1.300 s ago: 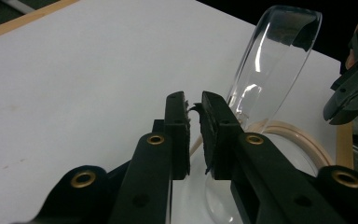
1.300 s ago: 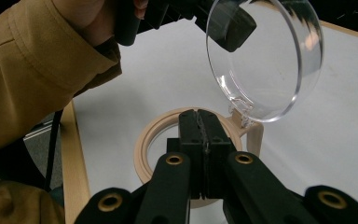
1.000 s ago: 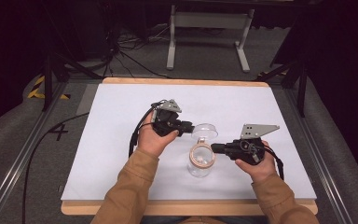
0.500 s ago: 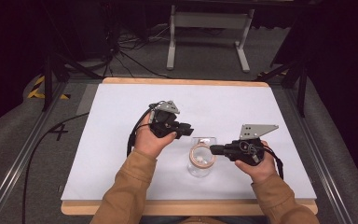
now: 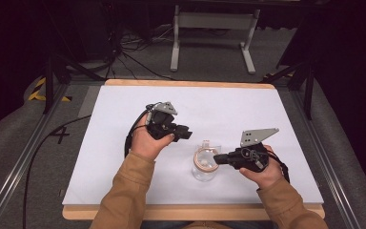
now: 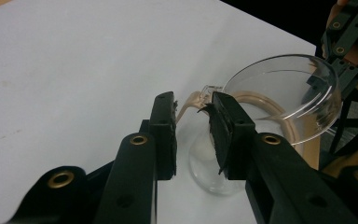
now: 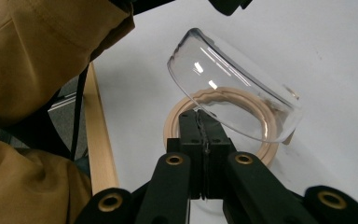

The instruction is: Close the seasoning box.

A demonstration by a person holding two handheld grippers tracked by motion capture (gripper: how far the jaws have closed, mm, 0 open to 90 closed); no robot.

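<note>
Right fingers: the black pads (image 7: 204,135) are pressed together with no gap between them, pinching the near rim of the glass jar (image 5: 205,164), where the tan seal ring (image 7: 223,119) runs around its mouth.
Right gripper: the right gripper (image 5: 220,159) reaches the jar from the jar's right side, lying low and roughly level; its grey plate (image 5: 259,136) stands up above it.
Right hand: the right hand (image 5: 262,172) holds the gripper body just right of the jar, a tan sleeve (image 5: 290,207) running back toward the table's near edge.
Left fingers: the pads (image 6: 164,135) stand apart with a clear gap between them and nothing held; the jar's hinge tab and a bit of the seal ring show through the gap, beyond the tips.
Left gripper: the left gripper (image 5: 183,133) hangs above and to the left of the jar, near it but not touching, its tips aimed toward the jar.
Left hand: the left hand (image 5: 147,140) wraps the gripper body farther left of the jar; a black cable (image 5: 132,133) loops by the wrist.
Jar: clear glass, standing on the white table (image 5: 124,114), in the near middle between the two grippers.
Lid: the clear lid (image 7: 235,88) is swung open and tilted up off the seal ring, attached at the far side of the jar's mouth.
Table surround: a wooden edge (image 5: 190,84) borders the white top behind the jar; beyond it, a grey floor and a grey metal stand (image 5: 212,33).
</note>
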